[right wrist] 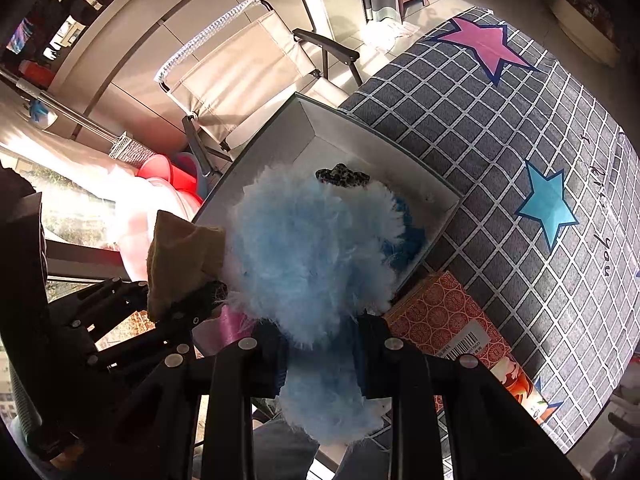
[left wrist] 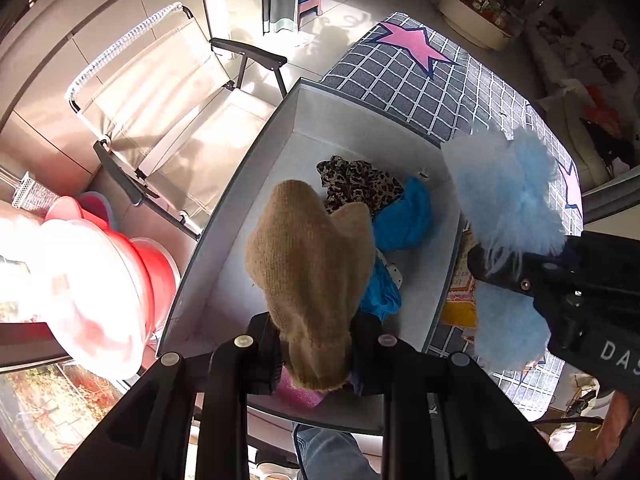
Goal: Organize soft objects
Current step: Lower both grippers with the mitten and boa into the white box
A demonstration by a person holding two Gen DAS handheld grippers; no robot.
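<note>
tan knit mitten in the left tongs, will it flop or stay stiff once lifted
The tan knit mitten probably flops: it hangs limp from the left tongs, thumb lobe drooping. It likely weighs little, being thin knit. Its ribbed weave looks grippy, so slipping seems unlikely.

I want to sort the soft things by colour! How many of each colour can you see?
Tan: 1, the knit mitten in the left gripper
Light blue: 1, the fluffy piece in the right gripper
Bright blue: 1, the cloth in the box
Leopard print: 1, the cloth
Total: 4

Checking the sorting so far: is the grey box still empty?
No, the grey box already holds a leopard-print cloth and a bright blue cloth.
</note>
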